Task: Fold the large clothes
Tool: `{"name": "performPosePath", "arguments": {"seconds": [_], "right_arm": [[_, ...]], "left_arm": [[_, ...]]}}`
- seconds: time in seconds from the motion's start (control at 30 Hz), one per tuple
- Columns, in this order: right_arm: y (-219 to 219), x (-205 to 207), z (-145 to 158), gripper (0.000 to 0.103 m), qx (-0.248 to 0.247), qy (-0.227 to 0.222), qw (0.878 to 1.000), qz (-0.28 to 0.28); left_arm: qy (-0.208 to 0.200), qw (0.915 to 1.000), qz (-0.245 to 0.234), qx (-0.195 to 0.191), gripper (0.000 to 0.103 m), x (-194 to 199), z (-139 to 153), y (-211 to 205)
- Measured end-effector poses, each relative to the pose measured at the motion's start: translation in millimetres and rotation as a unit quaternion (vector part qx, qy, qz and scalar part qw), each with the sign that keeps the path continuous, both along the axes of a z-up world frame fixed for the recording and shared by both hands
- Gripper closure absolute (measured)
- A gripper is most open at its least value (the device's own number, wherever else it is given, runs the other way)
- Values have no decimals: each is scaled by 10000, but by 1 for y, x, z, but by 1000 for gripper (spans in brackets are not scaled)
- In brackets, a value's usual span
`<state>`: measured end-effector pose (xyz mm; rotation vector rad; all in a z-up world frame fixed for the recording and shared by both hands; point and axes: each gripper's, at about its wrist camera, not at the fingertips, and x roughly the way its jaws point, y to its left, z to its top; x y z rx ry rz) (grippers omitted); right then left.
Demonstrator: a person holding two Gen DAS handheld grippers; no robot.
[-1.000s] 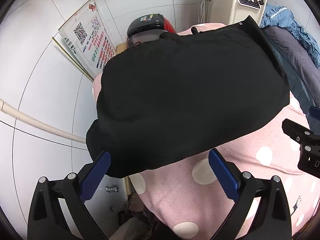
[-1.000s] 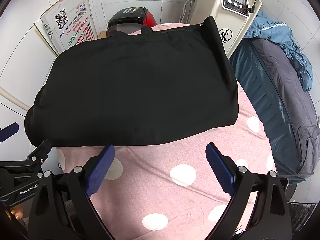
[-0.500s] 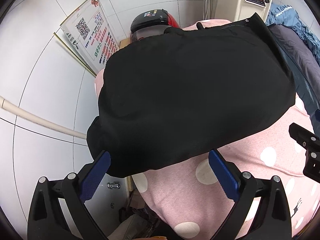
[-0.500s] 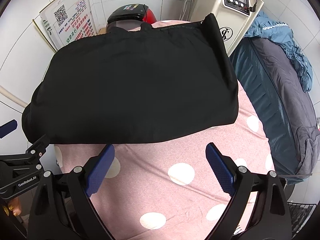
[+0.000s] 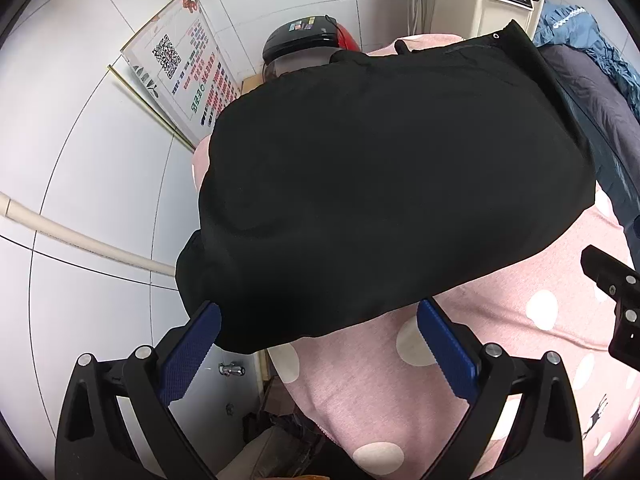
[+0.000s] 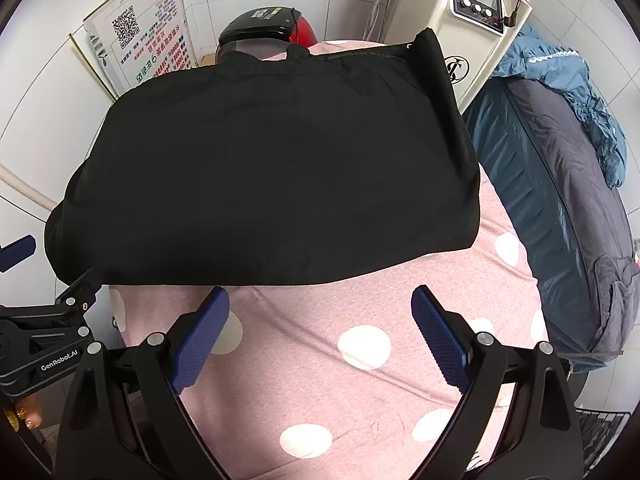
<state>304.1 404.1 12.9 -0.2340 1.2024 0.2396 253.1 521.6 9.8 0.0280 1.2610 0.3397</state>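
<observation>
A large black garment (image 5: 384, 184) (image 6: 272, 176) lies folded into a broad rectangle on a pink sheet with white dots (image 5: 480, 360) (image 6: 360, 360). Its left end hangs over the sheet's left edge. My left gripper (image 5: 318, 328) is open, its blue pads on either side of the garment's near left corner, nothing between them. My right gripper (image 6: 320, 312) is open just short of the garment's near edge, over bare sheet. The left gripper's body (image 6: 44, 344) shows at the lower left of the right wrist view.
White tiled wall with a printed notice board (image 5: 180, 76) (image 6: 140, 40) on the left. A black and red appliance (image 5: 308, 44) (image 6: 260, 28) stands behind the garment. A cream machine with dials (image 6: 472, 20) and dark blue bedding (image 6: 560, 184) are on the right.
Both grippers have edged a little closer to the garment's near edge. Both stay open; the garment has not moved.
</observation>
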Motion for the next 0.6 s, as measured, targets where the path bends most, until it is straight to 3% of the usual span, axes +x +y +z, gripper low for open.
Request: {"name": "performPosePath", "arguments": {"seconds": [0.23, 0.37, 0.6], "right_arm": [[2, 0, -1, 12, -18, 0, 10000, 15], [3, 0, -3, 12, -26, 12, 10000, 30], [3, 0, -3, 12, -27, 5, 10000, 37]], "left_arm": [[6, 9999, 35, -96, 6, -1, -2, 3], [-220, 9997, 41, -55, 6, -4, 1, 2], [-1, 9998, 82, -203, 6, 0, -3, 4]]}}
